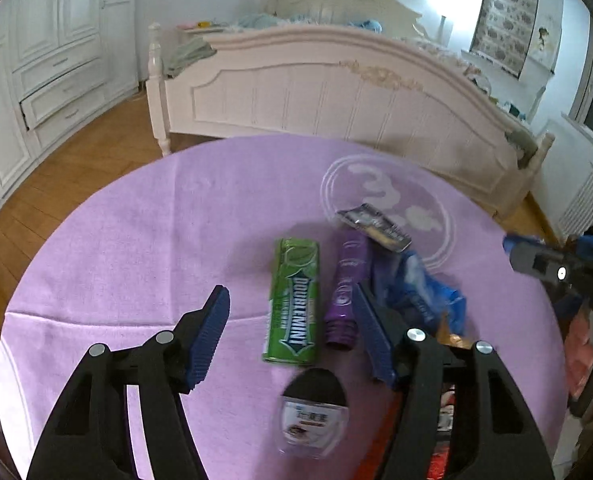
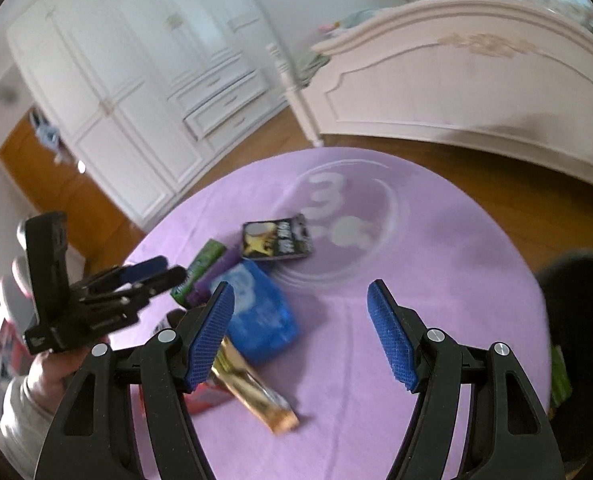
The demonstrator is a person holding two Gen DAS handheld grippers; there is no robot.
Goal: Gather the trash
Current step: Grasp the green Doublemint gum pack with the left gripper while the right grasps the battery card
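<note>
Trash lies on a round table with a purple cloth (image 1: 136, 240): a green Doublemint pack (image 1: 294, 300), a purple tube (image 1: 346, 288), a black and silver sachet (image 1: 374, 226), a crumpled blue wrapper (image 1: 420, 288) and a small clear bottle with a black cap (image 1: 314, 412). My left gripper (image 1: 289, 288) hovers open above the green pack and the tube, pads touching neither. My right gripper (image 2: 301, 286) is open over bare cloth, nothing between its fingers. To its left lie the blue wrapper (image 2: 260, 320), a gold bar wrapper (image 2: 256, 396) and the black sachet (image 2: 276, 236).
A red packet (image 2: 204, 400) lies partly hidden under my right gripper's left finger. A hand (image 2: 56, 364) holds the left gripper (image 2: 156, 272) at the table's left. A pale bed footboard (image 1: 336, 92) and white wardrobes (image 2: 156, 80) stand beyond on wooden floor. A dark shape (image 2: 576, 300) sits at the table's right.
</note>
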